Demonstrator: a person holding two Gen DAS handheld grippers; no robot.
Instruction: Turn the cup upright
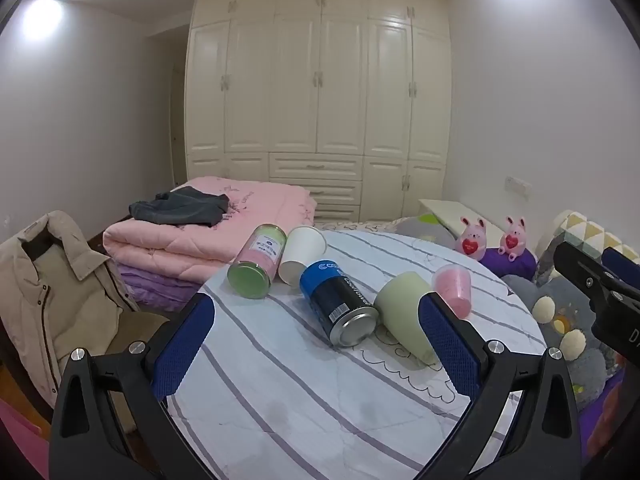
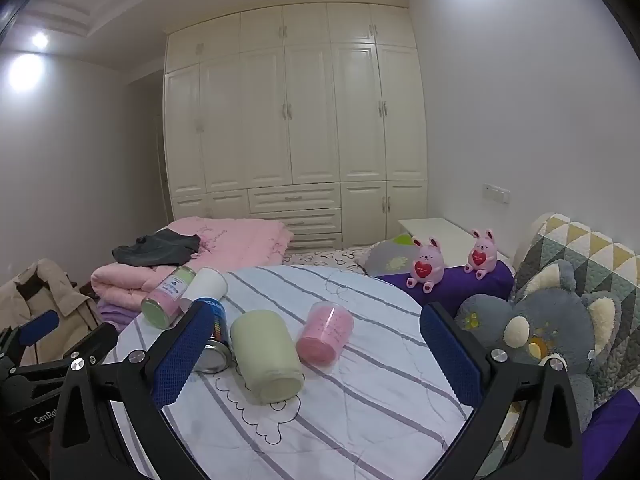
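Several cups and cans lie on their sides on a round table with a striped cloth (image 1: 304, 400) (image 2: 360, 400). A pale green cup (image 1: 404, 316) (image 2: 266, 354) lies in the middle. A pink cup (image 1: 454, 288) (image 2: 326, 332) lies to its right. A white paper cup (image 1: 302, 252) (image 2: 206, 284) lies at the far left. My left gripper (image 1: 316, 344) is open and empty, near the blue can and green cup. My right gripper (image 2: 316, 350) is open and empty, with the green and pink cups between its fingers' lines.
A blue and black can (image 1: 340, 304) (image 2: 214, 344) and a pink-green tin (image 1: 258, 266) (image 2: 168, 296) lie on the table. Folded pink quilts (image 1: 192, 236), a jacket on a chair (image 1: 52, 292), plush toys (image 2: 552, 332) and pink bunnies (image 2: 428, 264) surround it.
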